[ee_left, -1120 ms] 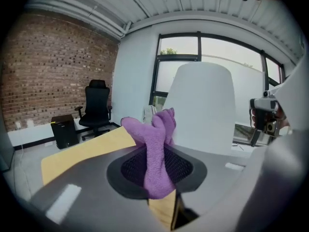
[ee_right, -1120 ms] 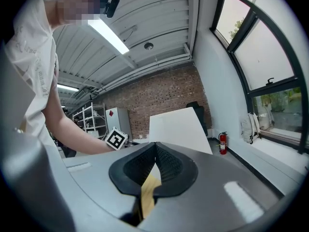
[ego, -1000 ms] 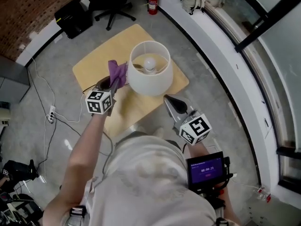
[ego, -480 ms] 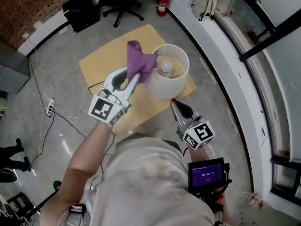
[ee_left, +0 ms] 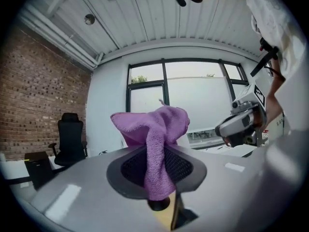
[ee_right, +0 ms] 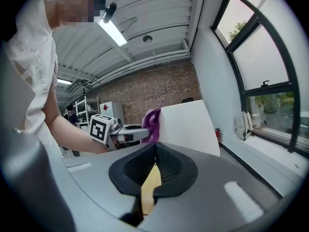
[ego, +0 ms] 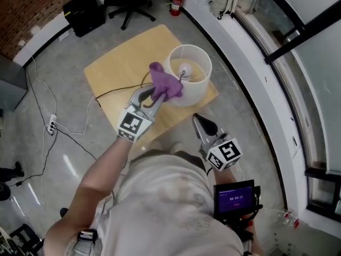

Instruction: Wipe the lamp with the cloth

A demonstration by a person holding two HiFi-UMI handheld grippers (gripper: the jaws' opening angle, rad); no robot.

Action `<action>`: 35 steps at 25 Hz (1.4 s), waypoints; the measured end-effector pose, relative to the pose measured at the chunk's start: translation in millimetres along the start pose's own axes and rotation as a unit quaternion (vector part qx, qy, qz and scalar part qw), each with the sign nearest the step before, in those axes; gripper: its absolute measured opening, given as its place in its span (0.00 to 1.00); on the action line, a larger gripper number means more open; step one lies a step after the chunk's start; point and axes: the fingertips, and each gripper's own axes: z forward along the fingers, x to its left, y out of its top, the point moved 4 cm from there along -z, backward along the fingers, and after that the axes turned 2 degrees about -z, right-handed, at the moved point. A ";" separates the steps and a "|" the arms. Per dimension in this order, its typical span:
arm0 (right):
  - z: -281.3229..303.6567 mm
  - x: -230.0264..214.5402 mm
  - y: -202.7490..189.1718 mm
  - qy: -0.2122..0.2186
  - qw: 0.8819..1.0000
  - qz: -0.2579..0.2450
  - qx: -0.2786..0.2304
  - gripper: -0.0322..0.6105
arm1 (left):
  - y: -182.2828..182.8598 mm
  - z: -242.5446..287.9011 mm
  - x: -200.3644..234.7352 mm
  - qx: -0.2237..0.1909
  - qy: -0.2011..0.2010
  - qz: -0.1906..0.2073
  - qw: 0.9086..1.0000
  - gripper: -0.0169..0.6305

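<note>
My left gripper [ego: 155, 94] pinches the fuzzy purple cloth [ego: 166, 84] against the round white lamp [ego: 198, 88]; most wiping seems left; right gripper [ego: 199, 119] closed, empty.

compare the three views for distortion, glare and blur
Head view: sharp and evenly lit, with pale glare streaks on the glossy floor. Left gripper view: strong fisheye with black corners; the cloth is crisp against a washed-out window. Right gripper view: same fisheye; the ceiling light flares, and the lamp shade reads flat white.
</note>
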 end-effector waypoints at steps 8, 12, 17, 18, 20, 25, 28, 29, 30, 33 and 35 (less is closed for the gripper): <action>-3.2 3.4 1.9 -0.007 1.000 0.000 0.004 0.07 | -45.6 3.0 2.6 0.057 -0.005 -0.049 0.997 0.16; -7.4 6.2 -3.5 -0.012 1.000 0.003 0.004 0.07 | -60.8 0.0 1.5 0.070 -0.005 -0.057 0.996 0.16; -8.0 1.1 -10.1 -0.009 1.000 0.007 0.001 0.07 | -89.0 -5.3 -1.6 0.128 0.003 -0.080 0.989 0.16; -6.5 -0.2 -10.9 -0.007 1.000 0.010 0.000 0.07 | -88.5 -8.8 2.1 0.138 0.012 -0.080 0.987 0.16; -1.1 -1.7 -11.2 -0.002 1.000 0.016 -0.005 0.07 | -83.7 -20.3 16.6 0.146 0.039 -0.089 0.985 0.16; 9.2 -7.4 -11.1 0.022 0.999 0.019 -0.014 0.07 | -19.7 -44.9 59.6 0.111 0.097 -0.060 0.987 0.16; 6.5 -21.3 -9.1 0.027 0.999 0.022 -0.021 0.07 | 53.1 -35.2 59.7 0.073 0.079 0.012 0.994 0.16; 5.1 -26.6 -8.6 0.028 0.999 0.024 -0.024 0.07 | 77.9 -26.5 54.1 0.064 0.062 0.041 0.995 0.16; 4.0 -31.9 -8.5 0.028 0.999 0.026 -0.028 0.07 | 100.3 -15.4 46.3 0.061 0.037 0.072 0.995 0.16; 3.4 -45.3 -8.1 0.030 0.998 0.033 -0.038 0.07 | 137.4 25.9 19.8 0.116 -0.049 0.182 0.975 0.16; 3.6 -52.3 -5.4 0.032 0.998 0.035 -0.044 0.07 | 138.4 50.9 7.5 0.183 -0.096 0.251 0.946 0.16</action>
